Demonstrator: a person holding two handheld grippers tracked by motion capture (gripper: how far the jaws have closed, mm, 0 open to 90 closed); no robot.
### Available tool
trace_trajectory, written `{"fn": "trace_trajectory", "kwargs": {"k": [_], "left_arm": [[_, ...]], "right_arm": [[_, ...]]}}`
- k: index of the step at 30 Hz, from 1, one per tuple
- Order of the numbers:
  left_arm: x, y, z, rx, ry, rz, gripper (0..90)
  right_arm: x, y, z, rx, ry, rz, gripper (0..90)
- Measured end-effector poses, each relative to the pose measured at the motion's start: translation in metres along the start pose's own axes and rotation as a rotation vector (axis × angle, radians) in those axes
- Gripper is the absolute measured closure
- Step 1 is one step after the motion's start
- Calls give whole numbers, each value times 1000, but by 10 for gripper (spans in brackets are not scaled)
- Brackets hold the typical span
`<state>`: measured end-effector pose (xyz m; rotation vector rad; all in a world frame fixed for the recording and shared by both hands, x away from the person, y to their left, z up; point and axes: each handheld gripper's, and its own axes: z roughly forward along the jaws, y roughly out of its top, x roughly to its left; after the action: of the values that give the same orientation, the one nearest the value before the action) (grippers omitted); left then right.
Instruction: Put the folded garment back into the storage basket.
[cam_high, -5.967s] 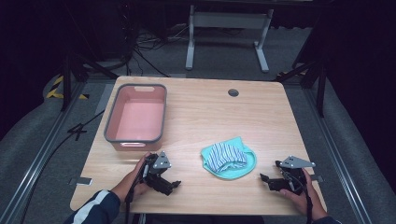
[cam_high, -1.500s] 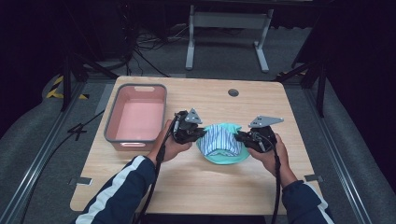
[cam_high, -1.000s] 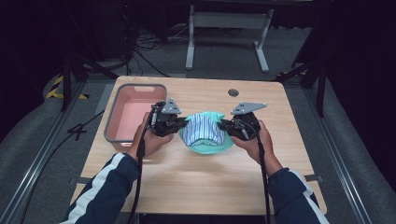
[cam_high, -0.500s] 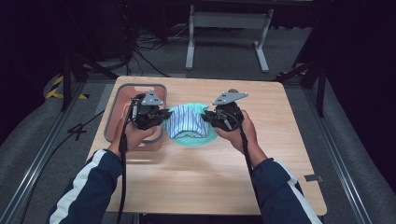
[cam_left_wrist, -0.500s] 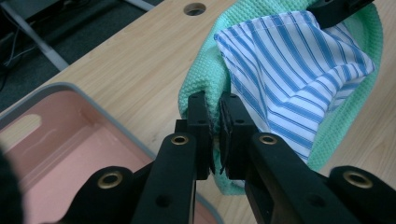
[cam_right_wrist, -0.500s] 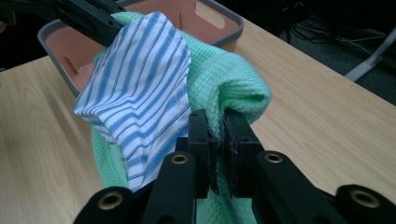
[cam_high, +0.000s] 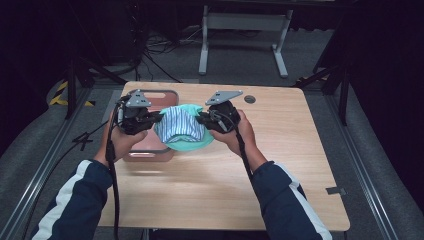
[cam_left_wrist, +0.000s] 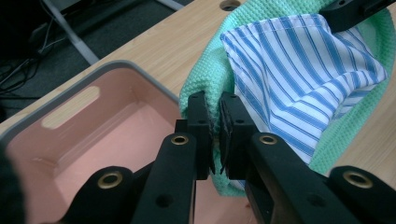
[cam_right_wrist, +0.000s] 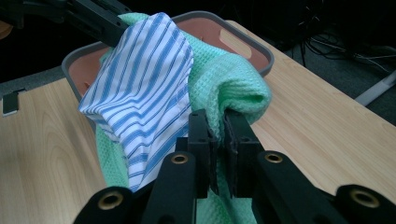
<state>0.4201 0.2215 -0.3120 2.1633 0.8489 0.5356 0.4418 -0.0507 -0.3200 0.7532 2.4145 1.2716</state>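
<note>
While slung between both grippers, hung clear of the table (cam_high: 290, 170) as a sagging green waffle cloth (cam_high: 189, 145), with a blue-striped cloth (cam_high: 180, 125) bundled inside. Pinched at one edge by the left gripper (cam_high: 159, 118), jaws pressed together on the weave; pinched likewise at the opposite edge by the right gripper (cam_high: 200, 119). Judged to be mid-carry toward the pink tub (cam_high: 150, 156), already overlapping its right side in the high view. Called next for a further shift leftward until centred over the tub's opening, then a level lowering so as not to tip out the striped piece, then a parting of both jaws. Worth watching: the tub's grey rim beneath the drooping belly, likely to snag. Plenty of bare tabletop rightward and nearer; little room left of the tub before the table's edge.
</note>
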Motion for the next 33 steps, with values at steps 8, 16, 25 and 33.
{"fn": "trace_trajectory", "kwargs": {"k": [8, 16, 25, 33], "left_arm": [[20, -7, -16, 4, 48, -22, 841], [36, -17, -25, -2, 68, -35, 841], [54, -30, -22, 22, 103, -67, 841], [64, -37, -18, 46, 132, -84, 840]], "right_arm": [[11, 18, 23, -13, 21, -15, 825], [20, 32, 47, -13, 36, -20, 825], [25, 38, 73, -2, 58, -14, 825], [24, 39, 96, 12, 65, -4, 825]]}}
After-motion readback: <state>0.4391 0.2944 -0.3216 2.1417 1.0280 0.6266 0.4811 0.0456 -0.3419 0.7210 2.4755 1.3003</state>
